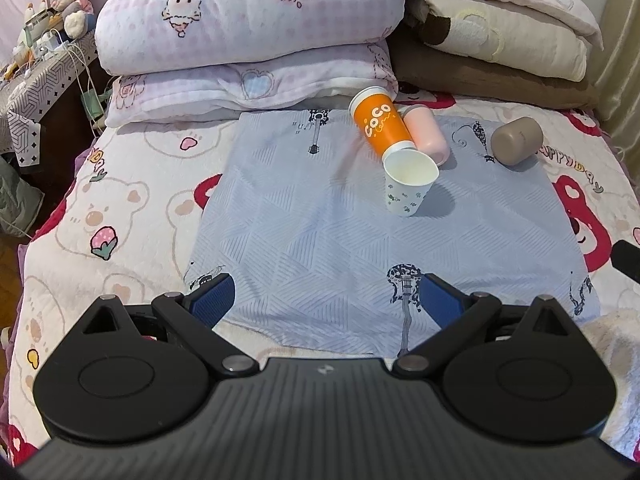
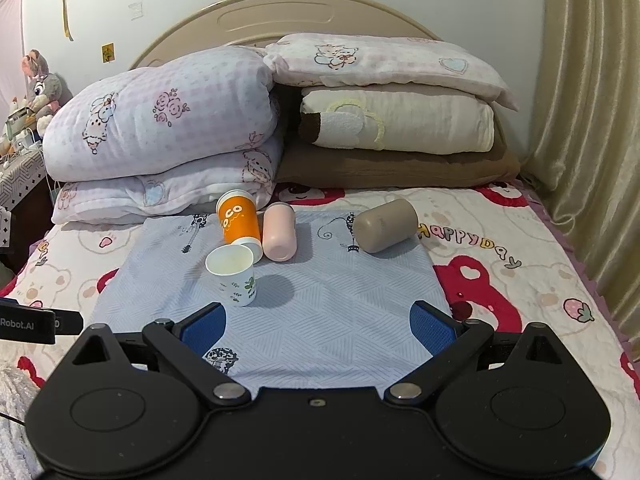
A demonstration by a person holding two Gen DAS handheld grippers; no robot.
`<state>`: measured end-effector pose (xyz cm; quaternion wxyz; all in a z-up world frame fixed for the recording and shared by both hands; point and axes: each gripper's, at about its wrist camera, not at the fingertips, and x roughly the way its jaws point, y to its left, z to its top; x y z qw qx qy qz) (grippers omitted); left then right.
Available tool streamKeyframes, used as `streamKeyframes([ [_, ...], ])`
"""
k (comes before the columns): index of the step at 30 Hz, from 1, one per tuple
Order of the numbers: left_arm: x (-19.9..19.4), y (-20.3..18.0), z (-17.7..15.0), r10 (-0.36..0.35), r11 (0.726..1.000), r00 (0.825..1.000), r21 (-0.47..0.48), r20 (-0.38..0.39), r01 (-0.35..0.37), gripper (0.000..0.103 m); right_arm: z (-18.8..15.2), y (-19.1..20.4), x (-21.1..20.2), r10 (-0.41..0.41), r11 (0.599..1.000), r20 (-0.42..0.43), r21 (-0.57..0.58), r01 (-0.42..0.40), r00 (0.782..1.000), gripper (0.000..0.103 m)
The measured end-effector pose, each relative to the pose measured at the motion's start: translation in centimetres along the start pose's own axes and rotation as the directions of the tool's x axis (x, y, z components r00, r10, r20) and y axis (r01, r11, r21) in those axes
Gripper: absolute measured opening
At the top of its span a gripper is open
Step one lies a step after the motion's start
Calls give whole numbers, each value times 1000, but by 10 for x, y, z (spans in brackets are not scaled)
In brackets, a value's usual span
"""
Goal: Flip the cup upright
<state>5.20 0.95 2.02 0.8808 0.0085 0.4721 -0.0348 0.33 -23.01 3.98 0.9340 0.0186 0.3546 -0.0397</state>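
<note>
On the bed, a pale blue cloth [image 1: 320, 216] printed with guitars is spread flat, and both grippers hang low over its near edge with nothing between their fingers. The left gripper [image 1: 326, 300] is released, its blue pads [image 1: 212, 298] spread wide apart; the right gripper [image 2: 318, 326] is likewise released, its fingers [image 2: 202, 330] splayed over the cloth.

Going left to right ahead of the fingers: the orange cup [image 1: 380, 122] marked "CoCo" lies on its side, base pointing away toward the pillows [image 1: 248, 28], mouth end toward the fingers. Touching or just in front of that mouth stands the small white paper cup [image 1: 408, 182] with a green leaf print, upright, its open mouth up, tilted slightly. In the left wrist view it sits ahead and right of the finger gap; in the right wrist view [image 2: 234, 276] it is ahead of the left finger and near it. Just right of the orange cup lies the pink cup [image 1: 426, 136] on its side, pressed against it. Well apart to the right, near the cloth's far right corner, the taupe cup [image 1: 516, 140] lies tipped on its side, its closed base turned toward the fingers.
</note>
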Motion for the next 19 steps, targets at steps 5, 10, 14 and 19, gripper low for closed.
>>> streamKeyframes([
  [5, 1, 1, 2, -5, 1000, 1000, -2, -9, 5, 100, 1, -2, 0, -2, 1000, 5, -3, 2, 1000, 100],
  [10, 1, 0, 3, 3, 1000, 1000, 2, -5, -3, 100, 1, -3, 0, -3, 1000, 6, -5, 3, 1000, 100],
  [14, 0, -2, 5, 3, 1000, 1000, 7, -3, -3, 100, 1, -3, -1, -5, 1000, 10, 0, 5, 1000, 100],
  [19, -1, -4, 4, 2, 1000, 1000, 12, -1, -2, 100, 1, -5, -4, -4, 1000, 16, 2, 4, 1000, 100],
])
